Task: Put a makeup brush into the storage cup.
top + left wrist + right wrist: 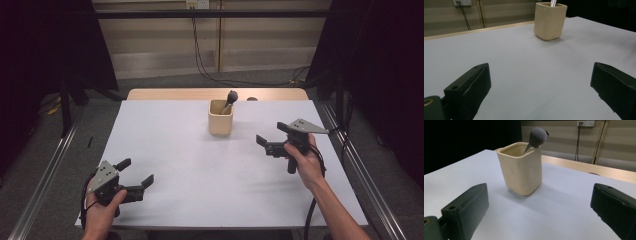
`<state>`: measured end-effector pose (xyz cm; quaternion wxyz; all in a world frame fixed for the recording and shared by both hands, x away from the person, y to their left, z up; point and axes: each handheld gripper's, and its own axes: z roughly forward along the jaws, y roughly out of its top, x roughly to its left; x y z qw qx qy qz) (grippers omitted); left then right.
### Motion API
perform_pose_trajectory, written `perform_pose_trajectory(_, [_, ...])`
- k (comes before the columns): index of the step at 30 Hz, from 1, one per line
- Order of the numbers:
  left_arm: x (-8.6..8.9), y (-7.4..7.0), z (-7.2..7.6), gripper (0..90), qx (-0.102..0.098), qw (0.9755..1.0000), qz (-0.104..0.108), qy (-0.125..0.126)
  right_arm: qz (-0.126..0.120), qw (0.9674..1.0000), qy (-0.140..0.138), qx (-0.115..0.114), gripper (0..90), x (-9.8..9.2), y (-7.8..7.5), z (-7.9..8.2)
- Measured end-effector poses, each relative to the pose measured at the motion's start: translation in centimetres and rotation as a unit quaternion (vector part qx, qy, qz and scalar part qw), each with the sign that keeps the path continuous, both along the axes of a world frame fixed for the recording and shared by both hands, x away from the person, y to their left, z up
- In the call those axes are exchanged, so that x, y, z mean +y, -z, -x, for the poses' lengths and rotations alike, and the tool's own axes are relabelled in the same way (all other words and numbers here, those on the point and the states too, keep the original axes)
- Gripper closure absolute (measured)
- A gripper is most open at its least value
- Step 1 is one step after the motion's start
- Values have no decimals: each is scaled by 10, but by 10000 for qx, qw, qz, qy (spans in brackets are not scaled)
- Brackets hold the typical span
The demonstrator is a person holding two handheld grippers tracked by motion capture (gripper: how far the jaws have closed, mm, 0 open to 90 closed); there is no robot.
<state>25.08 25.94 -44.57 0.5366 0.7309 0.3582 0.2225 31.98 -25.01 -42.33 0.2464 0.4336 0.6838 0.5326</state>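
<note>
A cream square cup (220,118) stands upright near the far middle of the white table (175,150). A brush with a dark grey rounded head (232,95) leans inside it, handle down. In the right gripper view the cup (521,168) is close ahead with the brush head (537,137) above its rim. In the left gripper view the cup (550,20) stands far off. My left gripper (136,172) rests open at the near left, nothing between its jaws. My right gripper (272,133) hovers open to the right of the cup, holding nothing.
A wooden strip (217,94) runs along the table's far edge. Cables (200,55) hang down the back wall. Metal rails (45,175) flank the table on both sides, with dark curtains beyond.
</note>
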Motion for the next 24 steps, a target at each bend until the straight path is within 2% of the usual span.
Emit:
perform_pose_trajectory(21, [-2, -1, 4, 30, -31, 10000, -5, -9, -51, 9997, 222, 13, 14, -25, 10, 42])
perform_pose_trajectory(24, [-2, -1, 4, 31, -48, 10000, 2, -20, 2, 9997, 250, 0, 12, -29, 12, 49])
